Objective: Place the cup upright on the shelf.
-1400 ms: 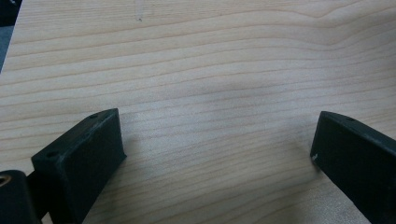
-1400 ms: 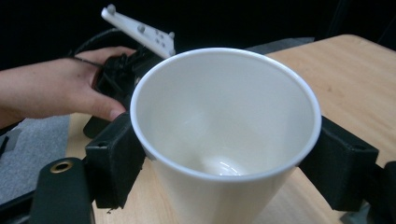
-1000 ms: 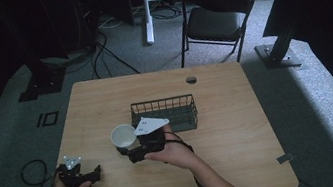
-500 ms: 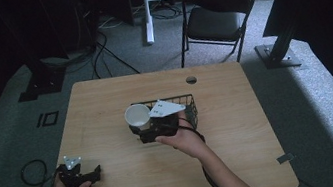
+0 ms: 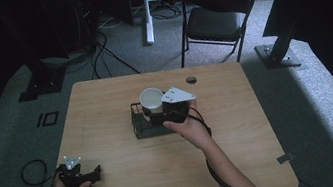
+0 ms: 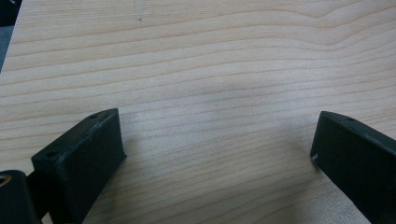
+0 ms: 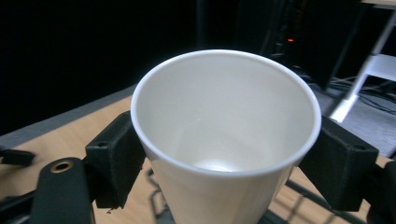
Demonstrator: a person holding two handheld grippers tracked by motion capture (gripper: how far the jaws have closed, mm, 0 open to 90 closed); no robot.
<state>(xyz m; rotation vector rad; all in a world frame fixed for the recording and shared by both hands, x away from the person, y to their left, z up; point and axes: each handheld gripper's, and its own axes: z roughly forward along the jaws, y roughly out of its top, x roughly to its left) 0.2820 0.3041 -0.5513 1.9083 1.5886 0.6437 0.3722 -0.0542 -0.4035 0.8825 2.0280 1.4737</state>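
Holding a white cup (image 7: 224, 135), the right gripper (image 5: 161, 110) has its jaws clamped on the cup's sides, over the wire basket (image 5: 140, 126) at mid-bench (image 5: 106, 108). Cup roughly upright, axis near vertical, mouth up. Left gripper (image 5: 93, 174) rests at the bench's near-left corner, jaws wide apart, holding nothing.

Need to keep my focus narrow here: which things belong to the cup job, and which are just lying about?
In the job:
cup, held upright
right gripper, shut on the cup
wire basket, under the cup

Lying about:
left gripper, open, idle over the table
chair
floor cables
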